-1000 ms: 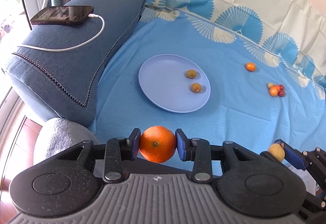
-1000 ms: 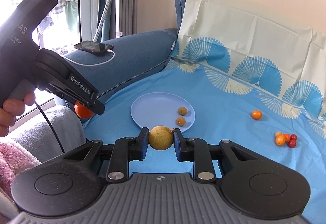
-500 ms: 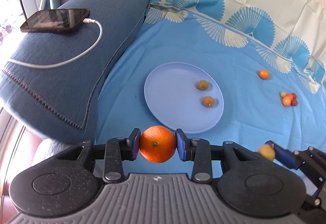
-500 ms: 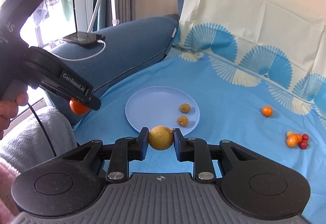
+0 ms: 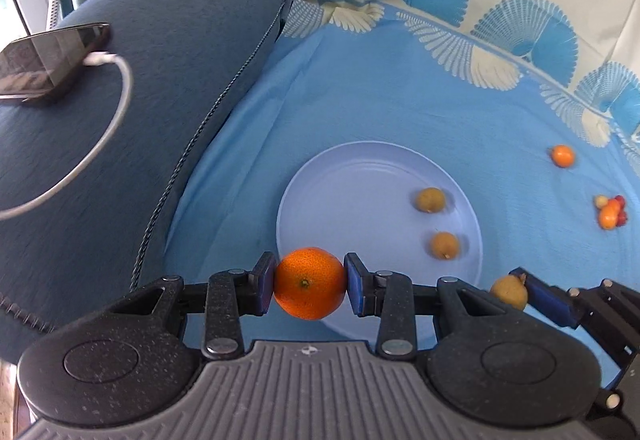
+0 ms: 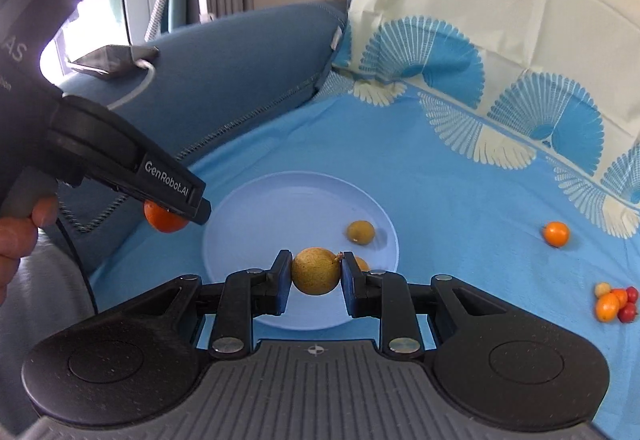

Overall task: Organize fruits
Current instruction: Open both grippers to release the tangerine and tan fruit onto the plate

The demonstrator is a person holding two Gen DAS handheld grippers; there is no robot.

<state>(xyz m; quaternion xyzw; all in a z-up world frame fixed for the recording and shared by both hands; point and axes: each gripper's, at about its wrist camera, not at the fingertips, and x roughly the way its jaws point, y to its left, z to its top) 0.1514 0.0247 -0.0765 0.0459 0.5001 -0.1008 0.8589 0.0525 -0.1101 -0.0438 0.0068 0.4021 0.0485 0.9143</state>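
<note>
My left gripper (image 5: 310,286) is shut on an orange (image 5: 309,289) and holds it over the near left rim of the pale blue plate (image 5: 340,200). My right gripper (image 6: 315,272) is shut on a yellow-brown round fruit (image 6: 315,271) above the plate's near edge (image 6: 248,208). Two small brown fruits (image 5: 430,199) (image 5: 445,245) lie on the plate's right side. In the right wrist view the left gripper (image 6: 172,214) and its orange (image 6: 162,218) show at the plate's left rim. In the left wrist view the right gripper's fruit (image 5: 510,292) shows at lower right.
A small orange fruit (image 5: 562,155) and a cluster of small red and orange fruits (image 5: 610,211) lie on the blue cloth (image 5: 360,100) to the right. A phone (image 5: 44,60) with a white cable (image 5: 100,144) rests on the blue sofa arm at left.
Both grippers have moved forward toward the plate with their fruits still held. The plate now appears larger and closer in both views.
</note>
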